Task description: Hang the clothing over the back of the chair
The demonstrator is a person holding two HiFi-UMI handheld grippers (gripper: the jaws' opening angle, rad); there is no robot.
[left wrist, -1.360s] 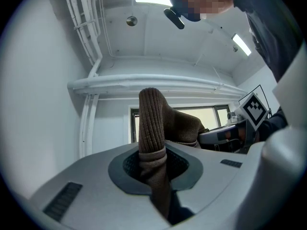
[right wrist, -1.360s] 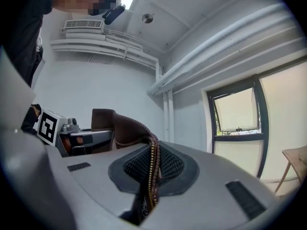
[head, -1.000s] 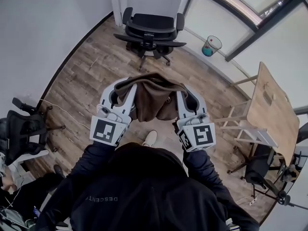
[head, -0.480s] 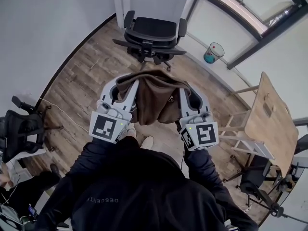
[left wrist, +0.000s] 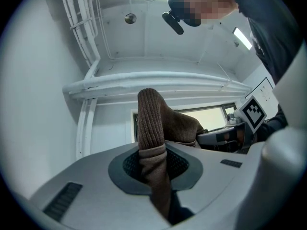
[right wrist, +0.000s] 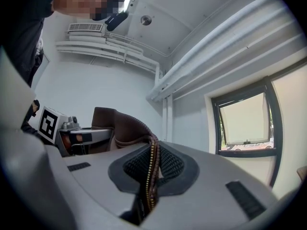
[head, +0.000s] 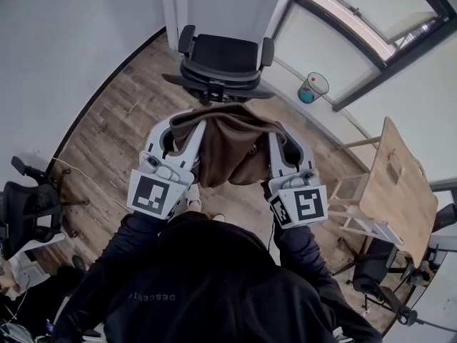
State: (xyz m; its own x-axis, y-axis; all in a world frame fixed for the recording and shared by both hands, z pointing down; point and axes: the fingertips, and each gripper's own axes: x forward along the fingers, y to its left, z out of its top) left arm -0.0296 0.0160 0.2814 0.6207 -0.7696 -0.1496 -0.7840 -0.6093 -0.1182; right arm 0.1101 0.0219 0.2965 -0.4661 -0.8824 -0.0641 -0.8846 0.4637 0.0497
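A brown zip-up garment [head: 228, 148] hangs stretched between my two grippers, held in the air in front of the person. My left gripper [head: 187, 122] is shut on its ribbed edge [left wrist: 151, 143], and my right gripper [head: 275, 128] is shut on its zipper edge [right wrist: 151, 171]. The black office chair [head: 223, 59] stands just beyond the garment, its seat facing the person and its back against the wall. The garment's top edge lies close to the chair's front in the head view; I cannot tell if they touch.
A wooden table [head: 396, 191] with a white frame stands at the right. A small bin [head: 313, 88] sits by the window wall. Another black chair [head: 28, 202] is at the left. Wood floor [head: 121, 120] lies around the chair.
Both grippers have moved forward toward the black chair with the garment between them, and a little upward. The chair now sits closer to the garment's top edge.
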